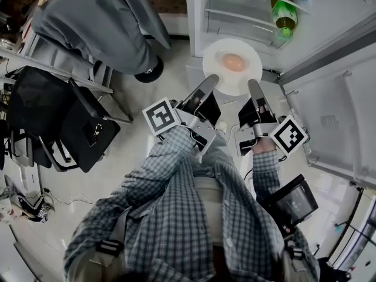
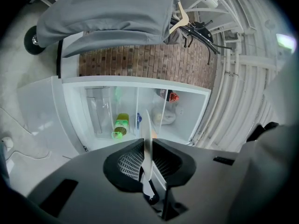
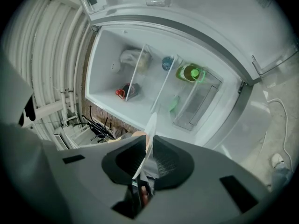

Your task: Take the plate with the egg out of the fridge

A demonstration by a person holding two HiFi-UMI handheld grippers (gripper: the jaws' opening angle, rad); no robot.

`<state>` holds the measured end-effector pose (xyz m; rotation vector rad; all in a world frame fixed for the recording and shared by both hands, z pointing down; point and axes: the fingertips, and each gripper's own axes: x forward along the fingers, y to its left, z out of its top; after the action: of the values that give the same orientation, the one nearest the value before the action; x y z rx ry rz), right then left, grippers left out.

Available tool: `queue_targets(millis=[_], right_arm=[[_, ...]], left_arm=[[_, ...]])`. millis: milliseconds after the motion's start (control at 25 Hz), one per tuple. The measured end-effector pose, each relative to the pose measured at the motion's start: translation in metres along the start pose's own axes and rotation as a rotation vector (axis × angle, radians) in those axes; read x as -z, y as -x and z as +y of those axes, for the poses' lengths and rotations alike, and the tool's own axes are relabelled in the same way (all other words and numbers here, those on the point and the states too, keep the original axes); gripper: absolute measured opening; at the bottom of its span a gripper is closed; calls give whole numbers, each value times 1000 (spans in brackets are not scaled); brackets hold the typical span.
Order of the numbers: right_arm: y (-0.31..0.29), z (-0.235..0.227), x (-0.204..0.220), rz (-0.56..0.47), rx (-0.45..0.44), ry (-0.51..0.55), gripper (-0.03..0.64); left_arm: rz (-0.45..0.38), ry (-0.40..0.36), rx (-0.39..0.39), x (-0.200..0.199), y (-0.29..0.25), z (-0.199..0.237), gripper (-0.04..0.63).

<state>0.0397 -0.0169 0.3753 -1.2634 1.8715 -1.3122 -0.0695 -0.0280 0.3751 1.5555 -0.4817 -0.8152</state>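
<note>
A white plate [image 1: 225, 76] carrying a brownish egg [image 1: 234, 62] hangs in the air just in front of the open fridge [image 1: 247, 10], outside its shelves. My left gripper [image 1: 212, 82] is shut on the plate's near left rim and my right gripper [image 1: 253, 86] is shut on its near right rim. In the left gripper view the plate [image 2: 147, 139] shows edge-on between the jaws. The right gripper view shows the plate [image 3: 150, 130] edge-on too, with the egg [image 3: 138, 135] peeking beside it.
Inside the fridge lie a green bottle [image 1: 284, 12], a red-capped bottle [image 3: 125, 92] and a bag [image 3: 133, 57] on glass shelves. The fridge door [image 1: 335, 110] stands open at right. A black chair [image 1: 64, 122] and a grey covered rack [image 1: 103, 22] stand at left.
</note>
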Motion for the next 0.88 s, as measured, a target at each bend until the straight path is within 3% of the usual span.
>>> queue_targets(millis=[320, 880], right_arm=[[27, -8, 6, -16, 48, -11, 54], [53, -30, -4, -41, 44, -49, 54]], left_arm=[[26, 47, -21, 23, 10, 8, 57], [50, 36, -48, 52, 7, 21, 57]])
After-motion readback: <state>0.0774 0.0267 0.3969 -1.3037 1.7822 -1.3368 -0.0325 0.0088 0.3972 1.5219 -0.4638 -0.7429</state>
